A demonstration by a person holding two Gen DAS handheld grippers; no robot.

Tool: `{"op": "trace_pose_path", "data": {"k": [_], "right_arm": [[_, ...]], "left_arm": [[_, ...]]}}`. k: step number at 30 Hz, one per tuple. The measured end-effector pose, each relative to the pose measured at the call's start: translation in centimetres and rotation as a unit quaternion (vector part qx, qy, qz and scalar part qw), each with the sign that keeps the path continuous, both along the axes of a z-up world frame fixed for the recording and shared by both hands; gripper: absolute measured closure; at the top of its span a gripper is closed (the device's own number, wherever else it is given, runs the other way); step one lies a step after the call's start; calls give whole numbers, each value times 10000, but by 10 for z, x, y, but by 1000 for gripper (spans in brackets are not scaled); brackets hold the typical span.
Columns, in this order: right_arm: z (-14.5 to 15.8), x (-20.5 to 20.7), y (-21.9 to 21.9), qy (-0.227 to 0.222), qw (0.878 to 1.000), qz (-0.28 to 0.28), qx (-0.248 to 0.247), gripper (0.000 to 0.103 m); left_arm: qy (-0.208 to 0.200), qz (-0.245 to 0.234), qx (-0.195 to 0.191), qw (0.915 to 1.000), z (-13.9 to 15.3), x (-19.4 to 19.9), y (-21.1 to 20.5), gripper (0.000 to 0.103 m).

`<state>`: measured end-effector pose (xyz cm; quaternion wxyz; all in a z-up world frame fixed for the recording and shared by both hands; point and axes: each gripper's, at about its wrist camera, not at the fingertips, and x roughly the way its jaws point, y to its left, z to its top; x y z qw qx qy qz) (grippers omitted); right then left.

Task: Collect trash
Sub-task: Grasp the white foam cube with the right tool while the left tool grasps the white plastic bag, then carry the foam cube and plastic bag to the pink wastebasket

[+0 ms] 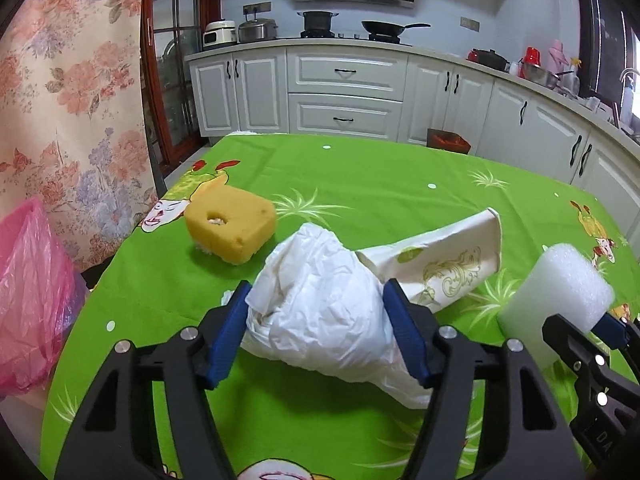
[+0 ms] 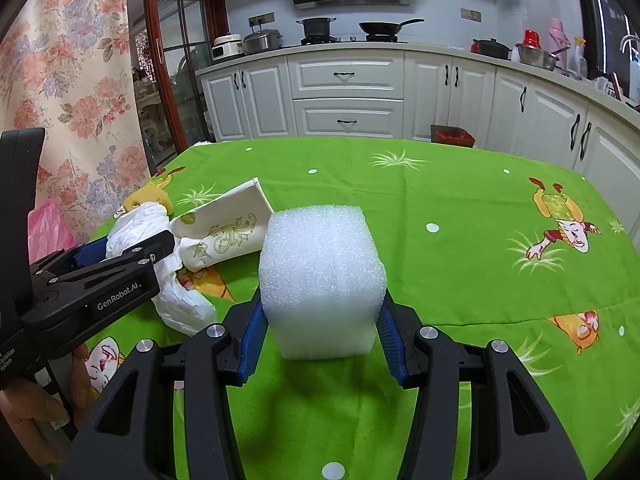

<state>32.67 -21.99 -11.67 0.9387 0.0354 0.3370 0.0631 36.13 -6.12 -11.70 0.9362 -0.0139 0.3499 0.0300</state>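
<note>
My left gripper [image 1: 316, 292] is shut on a crumpled white paper wad [image 1: 320, 320], its blue pads pressing both sides just above the green tablecloth [image 1: 360, 184]. A flattened white paper cup [image 1: 440, 264] with a gold pattern lies right behind the wad, touching it. Further left sits a yellow sponge [image 1: 232, 228]. My right gripper [image 2: 322, 300] is shut on a white foam block [image 2: 320, 264], held a little above the cloth. In the right wrist view the left gripper [image 2: 132, 240] and the wad [image 2: 176, 304] are at the left, next to the cup [image 2: 228, 232].
A pink plastic bag [image 1: 28, 300] hangs off the table's left edge, beside a floral curtain [image 1: 72, 100]. White kitchen cabinets [image 1: 344, 92] stand beyond the far edge. A hand [image 2: 24, 408] holds the left gripper's handle. The cloth to the right of the foam block is bare.
</note>
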Motion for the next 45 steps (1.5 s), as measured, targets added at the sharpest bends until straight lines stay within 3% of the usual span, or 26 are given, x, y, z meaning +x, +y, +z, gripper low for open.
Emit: {"op": "trace_pose_path", "data": {"k": [12, 17, 27, 45], "right_arm": [[0, 0, 0, -9, 10000, -11, -15, 55], [2, -3, 0, -67, 10000, -62, -35, 55], [4, -16, 0, -155, 9998, -38, 123, 55], [5, -63, 54, -28, 9961, 883, -9, 55]], "left_arm": [[-149, -70, -229, 9996, 4, -11, 5, 54], [-290, -88, -233, 9993, 8, -38, 14, 55], [-410, -330, 153, 9985, 9, -92, 24, 55], [-496, -95, 106, 9987, 15, -135, 74, 54]]}}
